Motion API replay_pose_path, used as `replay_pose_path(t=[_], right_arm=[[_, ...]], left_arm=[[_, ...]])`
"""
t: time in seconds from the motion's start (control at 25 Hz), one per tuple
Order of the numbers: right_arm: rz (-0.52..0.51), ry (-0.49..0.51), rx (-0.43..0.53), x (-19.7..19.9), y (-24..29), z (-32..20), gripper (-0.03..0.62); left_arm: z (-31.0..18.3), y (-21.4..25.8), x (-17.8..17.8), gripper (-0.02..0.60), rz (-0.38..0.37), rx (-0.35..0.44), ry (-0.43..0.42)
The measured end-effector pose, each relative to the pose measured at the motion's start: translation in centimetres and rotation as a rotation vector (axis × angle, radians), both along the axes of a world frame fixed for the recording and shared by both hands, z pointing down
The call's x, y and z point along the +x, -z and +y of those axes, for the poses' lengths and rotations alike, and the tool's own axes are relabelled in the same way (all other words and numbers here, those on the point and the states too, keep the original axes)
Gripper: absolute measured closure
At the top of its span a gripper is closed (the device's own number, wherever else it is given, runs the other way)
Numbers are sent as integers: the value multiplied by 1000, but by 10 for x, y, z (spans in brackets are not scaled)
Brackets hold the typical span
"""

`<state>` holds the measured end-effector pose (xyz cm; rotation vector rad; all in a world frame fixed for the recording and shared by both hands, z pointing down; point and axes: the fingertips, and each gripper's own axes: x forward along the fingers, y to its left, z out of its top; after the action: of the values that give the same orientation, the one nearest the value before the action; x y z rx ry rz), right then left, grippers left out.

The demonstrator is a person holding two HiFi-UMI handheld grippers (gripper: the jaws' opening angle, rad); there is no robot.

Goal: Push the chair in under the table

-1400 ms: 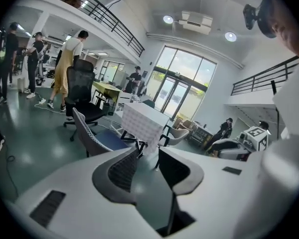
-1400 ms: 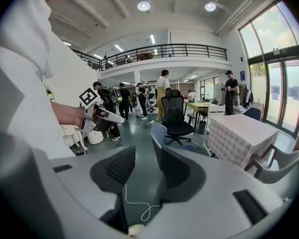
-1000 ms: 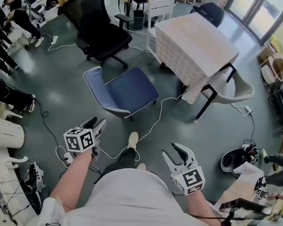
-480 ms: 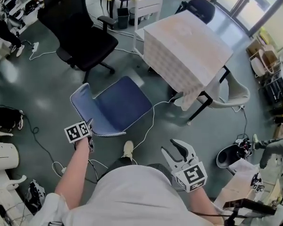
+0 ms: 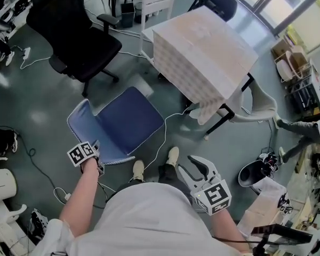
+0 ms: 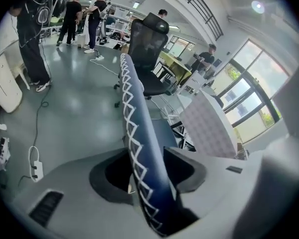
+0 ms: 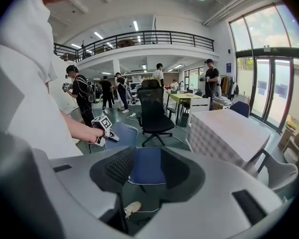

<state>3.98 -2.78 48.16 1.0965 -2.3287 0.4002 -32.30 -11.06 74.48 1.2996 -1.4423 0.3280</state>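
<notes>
A blue chair (image 5: pixel 129 119) with white zigzag stitching stands on the grey floor, pulled out from the table (image 5: pixel 202 41) with the pale checked cloth. My left gripper (image 5: pixel 96 153) is at the top edge of its backrest. In the left gripper view the backrest (image 6: pixel 134 133) runs between the jaws of the left gripper (image 6: pixel 147 176). They are closing around it, with a sliver of gap still on the left side. My right gripper (image 5: pixel 194 167) hangs open and empty near the person's waist. It looks toward the chair (image 7: pixel 123 133) and table (image 7: pixel 224 131).
A black office chair (image 5: pixel 80 33) stands behind the blue one, and a white chair (image 5: pixel 157 1) beyond the table. A pale shell chair (image 5: pixel 261 103) sits at the table's right side. A white cable (image 5: pixel 165 137) trails across the floor by the person's shoes (image 5: pixel 172 156).
My left gripper has gone forward and down from beside the person's knee to the chair's backrest edge. The person has stepped closer to the chair. The right gripper stays open.
</notes>
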Motion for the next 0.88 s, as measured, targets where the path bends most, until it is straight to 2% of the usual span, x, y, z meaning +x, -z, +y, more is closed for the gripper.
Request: replay_pose_path(t=[0.08, 0.2, 0.4, 0.64, 0.88], right_arm=[[-5, 19, -9, 2, -6, -10, 427], [-19, 41, -11, 13, -10, -28, 427], [-31, 94, -28, 40, -9, -69, 427], [-39, 150, -28, 78, -6, -118, 427], [-46, 175, -30, 106, -6, -151, 427]], left_arm=[[2, -4, -5, 443, -44, -35, 30], [-3, -6, -5, 482, -70, -57, 68], [-6, -1, 7, 497, -65, -76, 105], [-23, 0, 56, 500, -57, -70, 123], [-59, 4, 102, 500, -42, -65, 138]])
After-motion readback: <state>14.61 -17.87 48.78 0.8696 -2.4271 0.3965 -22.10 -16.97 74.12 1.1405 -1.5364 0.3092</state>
